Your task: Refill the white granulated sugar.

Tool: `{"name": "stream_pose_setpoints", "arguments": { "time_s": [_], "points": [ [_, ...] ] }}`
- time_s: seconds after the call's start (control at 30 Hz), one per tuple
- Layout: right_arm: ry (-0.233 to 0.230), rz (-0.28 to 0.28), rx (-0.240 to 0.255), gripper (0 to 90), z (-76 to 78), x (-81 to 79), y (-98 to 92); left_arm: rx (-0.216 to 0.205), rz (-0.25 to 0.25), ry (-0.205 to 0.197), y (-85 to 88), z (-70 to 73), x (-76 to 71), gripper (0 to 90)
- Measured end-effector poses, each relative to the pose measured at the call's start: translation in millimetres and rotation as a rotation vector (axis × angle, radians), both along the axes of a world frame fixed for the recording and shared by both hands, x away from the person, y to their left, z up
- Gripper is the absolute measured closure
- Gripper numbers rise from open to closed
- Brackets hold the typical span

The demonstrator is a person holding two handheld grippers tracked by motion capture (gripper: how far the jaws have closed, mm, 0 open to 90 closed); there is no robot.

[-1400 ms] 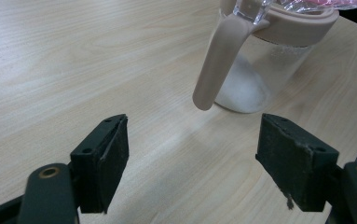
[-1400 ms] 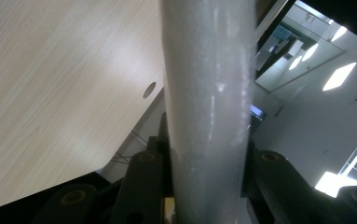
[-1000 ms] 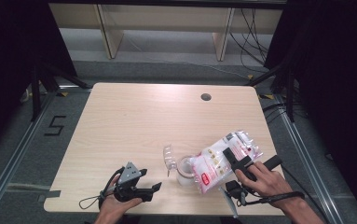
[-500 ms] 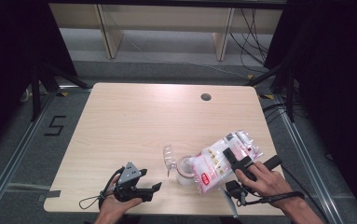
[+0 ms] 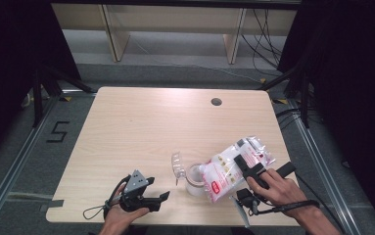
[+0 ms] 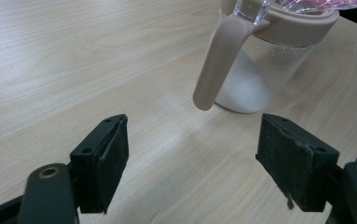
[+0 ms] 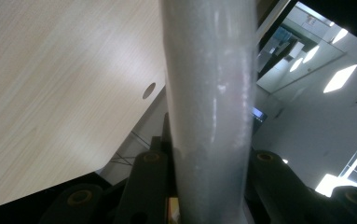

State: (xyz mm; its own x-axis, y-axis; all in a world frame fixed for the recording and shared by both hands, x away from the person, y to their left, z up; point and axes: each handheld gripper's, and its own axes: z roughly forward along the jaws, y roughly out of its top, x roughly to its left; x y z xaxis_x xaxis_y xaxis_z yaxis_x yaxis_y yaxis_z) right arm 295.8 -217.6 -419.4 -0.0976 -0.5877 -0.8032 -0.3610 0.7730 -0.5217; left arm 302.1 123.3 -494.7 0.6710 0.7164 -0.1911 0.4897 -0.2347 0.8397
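Jar (image 5: 194, 179): clear, round, upright on the table (image 5: 141, 127) near its front edge, right of centre; holds white powder in its lower part.
Jar rim (image 6: 291, 25): beige ring round the mouth, with a beige strap (image 6: 219, 60) hanging down the side facing the left gripper.
Jar lid (image 5: 177, 164): clear, flipped open, standing up at 10 o'clock from the jar's mouth.
Bag (image 5: 234, 166): clear plastic, white contents, red label; lies tilted at 2 o'clock from the jar, its lower end over the jar's mouth, clamped by the right gripper (image 5: 247, 165).
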Motion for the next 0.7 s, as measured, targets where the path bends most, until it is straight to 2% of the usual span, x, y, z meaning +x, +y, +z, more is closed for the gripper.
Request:
{"name": "stream_pose_setpoints", "arguments": {
  "time_s": [0.7],
  "points": [
    [-0.003, 0.007, -0.004, 77.5, 1.6, 0.6, 0.8, 0.0, 0.0, 0.0, -0.1, 0.0, -0.1, 24.6]
  ]
}}
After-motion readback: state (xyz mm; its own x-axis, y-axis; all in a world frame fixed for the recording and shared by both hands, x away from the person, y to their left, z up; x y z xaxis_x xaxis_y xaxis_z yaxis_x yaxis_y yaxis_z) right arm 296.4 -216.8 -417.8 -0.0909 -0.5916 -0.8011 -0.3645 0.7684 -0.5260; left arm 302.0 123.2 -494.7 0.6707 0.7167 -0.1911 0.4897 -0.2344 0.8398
